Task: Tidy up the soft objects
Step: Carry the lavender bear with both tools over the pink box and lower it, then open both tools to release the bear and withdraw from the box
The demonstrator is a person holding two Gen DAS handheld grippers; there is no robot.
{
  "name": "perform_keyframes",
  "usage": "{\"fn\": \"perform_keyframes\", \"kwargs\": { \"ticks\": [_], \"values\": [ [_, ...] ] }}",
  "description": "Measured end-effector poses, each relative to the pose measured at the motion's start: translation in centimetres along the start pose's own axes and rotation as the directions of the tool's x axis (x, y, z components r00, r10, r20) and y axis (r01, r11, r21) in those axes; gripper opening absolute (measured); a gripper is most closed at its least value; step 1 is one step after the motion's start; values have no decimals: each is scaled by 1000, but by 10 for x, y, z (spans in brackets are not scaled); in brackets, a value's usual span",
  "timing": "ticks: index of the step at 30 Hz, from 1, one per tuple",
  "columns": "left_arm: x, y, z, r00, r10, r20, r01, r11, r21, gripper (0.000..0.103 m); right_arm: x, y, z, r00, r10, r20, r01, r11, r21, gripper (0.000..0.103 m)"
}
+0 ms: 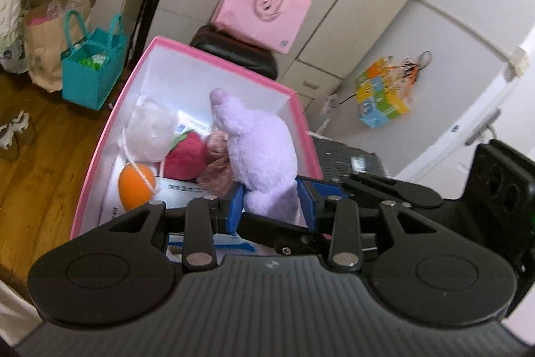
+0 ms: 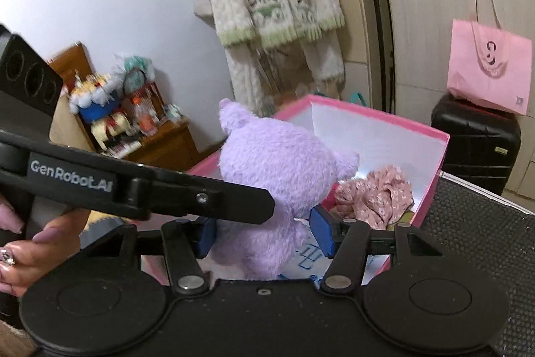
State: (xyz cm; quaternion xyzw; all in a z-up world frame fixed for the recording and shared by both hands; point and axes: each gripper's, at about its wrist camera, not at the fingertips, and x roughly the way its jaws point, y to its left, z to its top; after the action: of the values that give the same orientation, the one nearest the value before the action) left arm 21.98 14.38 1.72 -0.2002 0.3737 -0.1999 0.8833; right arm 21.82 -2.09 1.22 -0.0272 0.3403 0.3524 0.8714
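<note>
A lilac plush toy (image 1: 260, 153) hangs over an open pink box (image 1: 217, 62) with a white inside. My left gripper (image 1: 271, 206) is shut on the toy's lower end, a blue pad on each side. My right gripper (image 2: 264, 235) is shut on the same lilac plush toy (image 2: 277, 169) at its body, above the pink box (image 2: 367, 112). The left gripper's black body (image 2: 133, 186) crosses the right wrist view. In the box lie an orange ball (image 1: 137, 186), a red strawberry plush (image 1: 187, 156), a white fluffy bundle (image 1: 150, 132) and a pink floral cloth (image 2: 378, 196).
A pink paper bag (image 1: 264, 12) sits on a black suitcase (image 2: 474, 139) behind the box. A teal bag (image 1: 93, 72) and a brown paper bag (image 1: 43, 49) stand on the wooden floor. Robes (image 2: 274, 5) hang by a cluttered wooden table (image 2: 160, 143). A hand (image 2: 43, 250) holds the left gripper.
</note>
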Motion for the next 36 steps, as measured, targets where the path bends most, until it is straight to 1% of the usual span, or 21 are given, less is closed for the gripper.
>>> {"fn": "perform_keyframes", "kwargs": {
  "ticks": [3, 7, 10, 12, 14, 18, 21, 24, 28, 29, 31, 34, 36],
  "values": [
    [13, 10, 0, 999, 28, -15, -28, 1000, -8, 35, 17, 2, 1, 999, -33, -30, 32, 998, -47, 64],
    [25, 19, -3, 998, 40, -43, -41, 999, -21, 35, 31, 7, 1, 992, -117, -57, 108, 985, -135, 66],
    [28, 20, -6, 996, 92, -17, -92, 996, -4, 38, 34, 6, -1, 982, -183, -55, 170, 969, -177, 66],
    [27, 18, -7, 991, 134, 10, -134, 991, 19, 38, 31, 0, -2, 982, -181, -55, 170, 973, -158, 66],
    [22, 15, -9, 986, 159, 42, -161, 986, 36, 40, 22, -4, -4, 985, -167, -46, 160, 979, -129, 66],
    [6, 5, -14, 978, 182, 97, -190, 979, 76, 42, 0, -10, -9, 989, -147, -2, 146, 986, -85, 67],
    [-7, -4, -18, 974, 184, 133, -200, 973, 118, 44, -20, -10, -14, 990, -133, 57, 136, 988, -67, 67],
    [-17, -13, -23, 972, 173, 157, -196, 970, 146, 45, -44, -9, -21, 983, -132, 125, 139, 989, -51, 67],
    [-24, -28, -30, 968, 164, 189, -200, 960, 194, 49, -68, -5, -30, 967, -172, 187, 182, 983, -36, 68],
    [-21, -32, -31, 968, 173, 184, -210, 956, 205, 49, -74, -4, -32, 963, -184, 197, 194, 980, -36, 67],
    [-22, -37, -35, 966, 185, 183, -221, 954, 201, 49, -87, -4, -35, 957, -212, 200, 221, 975, -21, 69],
    [-32, -45, -45, 963, 164, 214, -208, 957, 203, 51, -104, -2, -40, 945, -257, 203, 264, 964, -9, 72],
    [-39, -51, -51, 958, 163, 237, -213, 956, 203, 56, -115, 0, -44, 938, -279, 206, 287, 958, -8, 74]
  ]
}}
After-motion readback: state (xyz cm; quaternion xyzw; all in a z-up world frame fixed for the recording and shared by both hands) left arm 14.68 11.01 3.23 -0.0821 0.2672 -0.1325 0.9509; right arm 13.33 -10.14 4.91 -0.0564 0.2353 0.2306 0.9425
